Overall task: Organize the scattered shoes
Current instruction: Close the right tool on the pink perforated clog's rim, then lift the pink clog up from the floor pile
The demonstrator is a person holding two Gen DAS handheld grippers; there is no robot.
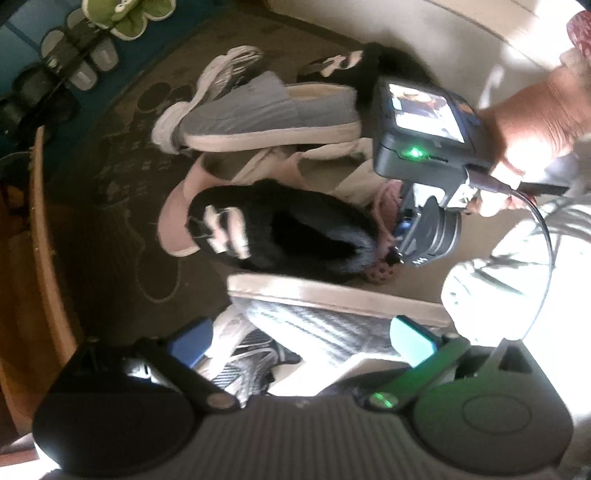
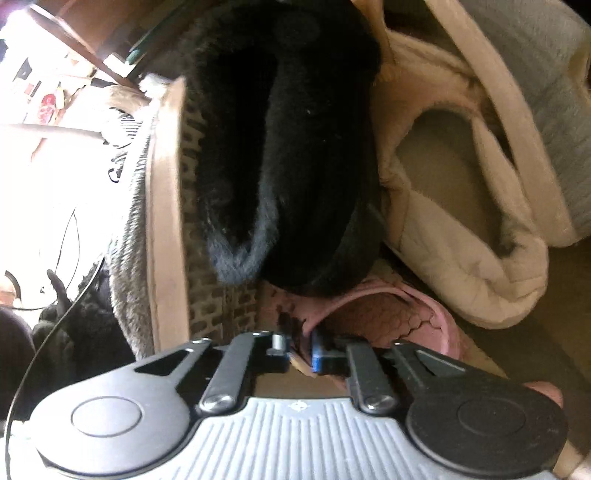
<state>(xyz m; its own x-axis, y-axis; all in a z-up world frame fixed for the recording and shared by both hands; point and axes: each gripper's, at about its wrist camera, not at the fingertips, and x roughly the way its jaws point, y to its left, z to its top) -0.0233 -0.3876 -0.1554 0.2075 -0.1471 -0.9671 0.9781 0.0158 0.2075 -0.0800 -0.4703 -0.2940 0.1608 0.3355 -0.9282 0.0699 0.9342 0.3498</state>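
Brown mat point(image 1: 110, 192) with a cartoon outline is lying under a heap of shoes, and pale floor point(image 1: 424, 33) is showing at twelve o'clock in my left view. At eleven o'clock, green slippers point(image 1: 122, 14) and grey sandals point(image 1: 74, 59) are sitting along a blue strip.

I am holding my left gripper point(image 1: 299, 343) with its fingers wide apart, gripping nothing; a silver sneaker point(image 1: 251, 362) and a grey slip-on point(image 1: 325, 314) are lying between and just beyond them. Past those, at the centre, a black fur slipper point(image 1: 288, 232) is resting on a pink shoe point(image 1: 177, 218). A second grey slip-on point(image 1: 273, 114) is lying at twelve o'clock, with a white sneaker point(image 1: 218, 70) beside it and another black slipper point(image 1: 343, 62) behind.

At three o'clock a hand point(image 1: 532, 125) is gripping my right gripper, whose body and lit screen are showing there.

In the right view, my right gripper point(image 2: 299, 350) is pinching its fingers close together on the rim of a pink clog point(image 2: 399, 314) at six o'clock. The black fur slipper point(image 2: 288, 147) is sitting directly above it at twelve o'clock, touching the clog. A cream slipper point(image 2: 461, 206) is lying at three o'clock, and the grey slip-on's sole point(image 2: 166, 221) is standing on edge at nine o'clock.
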